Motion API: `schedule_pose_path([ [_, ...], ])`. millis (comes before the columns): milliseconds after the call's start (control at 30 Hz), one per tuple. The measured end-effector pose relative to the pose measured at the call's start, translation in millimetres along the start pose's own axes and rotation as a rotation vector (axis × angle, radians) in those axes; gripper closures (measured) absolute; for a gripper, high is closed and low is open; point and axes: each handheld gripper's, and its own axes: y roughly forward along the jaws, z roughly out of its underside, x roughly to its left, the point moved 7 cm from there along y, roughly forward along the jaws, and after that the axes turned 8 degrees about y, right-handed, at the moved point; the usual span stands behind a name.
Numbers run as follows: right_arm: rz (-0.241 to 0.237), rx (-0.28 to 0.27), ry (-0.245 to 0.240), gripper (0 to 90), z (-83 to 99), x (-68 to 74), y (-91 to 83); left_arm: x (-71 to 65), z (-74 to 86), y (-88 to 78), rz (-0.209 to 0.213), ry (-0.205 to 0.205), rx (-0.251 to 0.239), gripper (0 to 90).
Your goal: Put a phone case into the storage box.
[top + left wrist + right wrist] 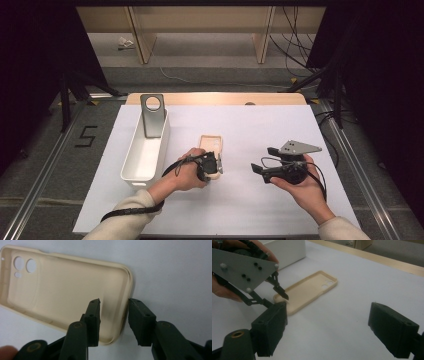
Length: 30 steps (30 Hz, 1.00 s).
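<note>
White bin (145,150) near the table's (280,200) left edge, long axis running front to back, open top up. Grey stand (152,116) with a round hole leaning at the bin's far end, upright against the wall.

Just right of the bin, toward the table's middle: beige phone case (212,150), lying flat, hollow side up, camera cutouts toward the far edge. Seen again close up from the left gripper view (62,290), one short end rim sitting between the jaws, and from the right gripper view (308,291), lying aslant on the white sheet.

Left gripper (216,167) at the case's near end, held in the left hand (186,172), cable trailing back along the forearm toward the front edge. Jaws narrowed partway, straddling the near short rim of the case: one jaw over the hollow inside, the other outside the rim. Outer pad close against the rim; a gap between the inner pad and the wall, so no grip on it. In the right gripper view, same gripper (283,295) with its grey plate up, tips down at the case's end.

Well right of the case, clear of it: right gripper (262,169) in the right hand (302,185), raised off the table, grey plate on top, jaws pointing left toward the case. Jaws wide apart (327,322), nothing between them but bare table.
</note>
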Motion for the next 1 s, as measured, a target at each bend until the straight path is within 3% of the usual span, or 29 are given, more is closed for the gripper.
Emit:
schedule_pose_path([
  [467,0.0,-0.001,0.0,16.6,-0.1,0.1,0.1,-5.5,-2.1,0.1,0.037,0.033,0.016,76.0],
  [1000,-0.001,0.003,-0.001,16.6,0.3,0.5,0.2,-9.8,-3.1,0.0,-0.003,0.094,0.021,83.8],
])
